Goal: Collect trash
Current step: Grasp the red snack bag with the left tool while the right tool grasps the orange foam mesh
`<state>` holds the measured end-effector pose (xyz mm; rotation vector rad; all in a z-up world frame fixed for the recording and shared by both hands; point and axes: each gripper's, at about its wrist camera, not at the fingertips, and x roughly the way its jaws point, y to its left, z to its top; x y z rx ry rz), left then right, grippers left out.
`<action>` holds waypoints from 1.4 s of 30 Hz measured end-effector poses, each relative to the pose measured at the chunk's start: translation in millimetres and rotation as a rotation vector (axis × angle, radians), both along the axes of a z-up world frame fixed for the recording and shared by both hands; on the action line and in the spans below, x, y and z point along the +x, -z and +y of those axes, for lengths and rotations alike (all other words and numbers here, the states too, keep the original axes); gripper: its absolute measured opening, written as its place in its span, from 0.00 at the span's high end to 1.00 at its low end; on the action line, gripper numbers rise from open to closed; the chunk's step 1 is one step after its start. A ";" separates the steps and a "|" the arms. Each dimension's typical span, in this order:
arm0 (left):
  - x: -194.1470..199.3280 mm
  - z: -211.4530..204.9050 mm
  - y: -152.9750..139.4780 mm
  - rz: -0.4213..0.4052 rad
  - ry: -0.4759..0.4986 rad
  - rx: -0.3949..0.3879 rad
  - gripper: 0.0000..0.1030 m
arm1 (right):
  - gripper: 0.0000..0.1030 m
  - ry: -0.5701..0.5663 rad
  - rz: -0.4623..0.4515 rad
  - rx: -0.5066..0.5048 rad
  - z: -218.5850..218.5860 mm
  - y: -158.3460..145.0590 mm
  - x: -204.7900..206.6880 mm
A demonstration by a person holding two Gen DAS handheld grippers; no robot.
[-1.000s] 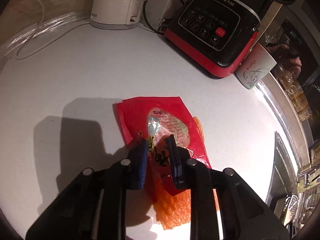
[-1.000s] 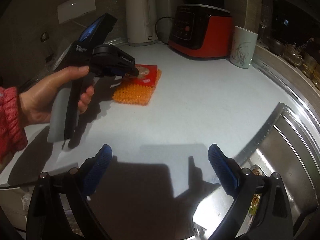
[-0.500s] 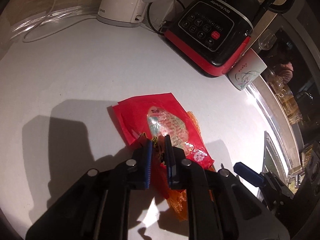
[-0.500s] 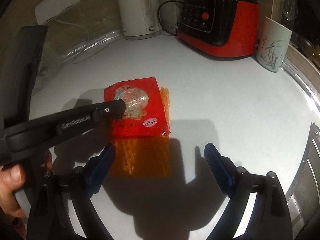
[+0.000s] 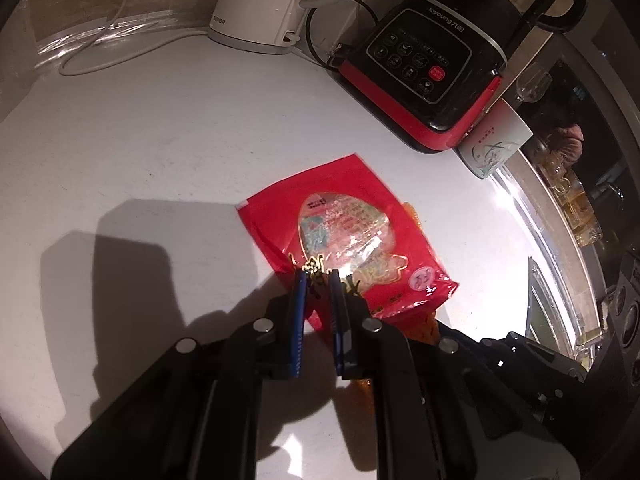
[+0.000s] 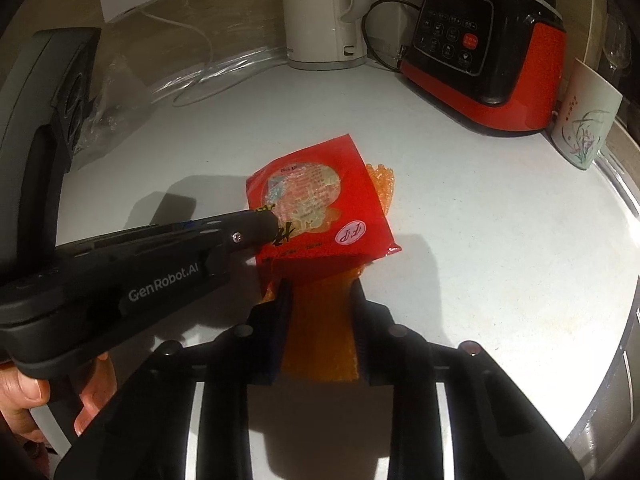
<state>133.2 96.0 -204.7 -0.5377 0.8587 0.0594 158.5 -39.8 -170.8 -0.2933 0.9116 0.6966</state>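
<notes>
Where the white surface (image 6: 460,208) fills the middle of both views, a red wrapper (image 6: 320,204) lies flat on it, glossy and creased, with a clear oval window showing printed text, dark brush characters along its near edge and a small pink round mark at one corner. Under it lies an orange bubble sheet (image 6: 320,328), ribbed and translucent, sticking out past the wrapper's near edge toward the bottom of the right wrist view and peeking out along its right side.

The left tongs (image 5: 318,278) are pinched almost closed on the near edge of the red wrapper, just below centre in the left wrist view. The right tongs (image 6: 320,288) have just been closing, and their fingers now press on both sides of the orange bubble sheet, low in the centre of the right wrist view.

At the top of the frames stand a white kettle (image 5: 264,4), a red and black blender base (image 5: 428,68) and a pale cup (image 5: 496,148). A hand (image 6: 28,404) shows at the lower left of the right wrist view.
</notes>
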 end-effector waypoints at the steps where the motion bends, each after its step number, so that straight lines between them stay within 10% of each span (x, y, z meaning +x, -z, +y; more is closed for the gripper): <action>1: -0.3 1.0 0.7 0.003 -0.002 0.000 0.89 | 0.80 -0.002 0.004 0.002 -1.5 -1.4 -0.9; 29: -25.8 14.1 -32.4 -0.035 0.007 0.067 0.89 | 0.86 0.036 -0.013 0.045 -54.2 -20.6 -17.7; 34: -6.2 -14.6 -39.0 -0.021 0.051 0.072 0.46 | 0.86 0.023 -0.017 0.044 -56.9 -17.7 -29.7; 42: 33.0 -50.2 -41.4 0.061 0.024 0.142 0.20 | 0.86 0.029 0.013 0.064 -63.6 -11.1 -34.2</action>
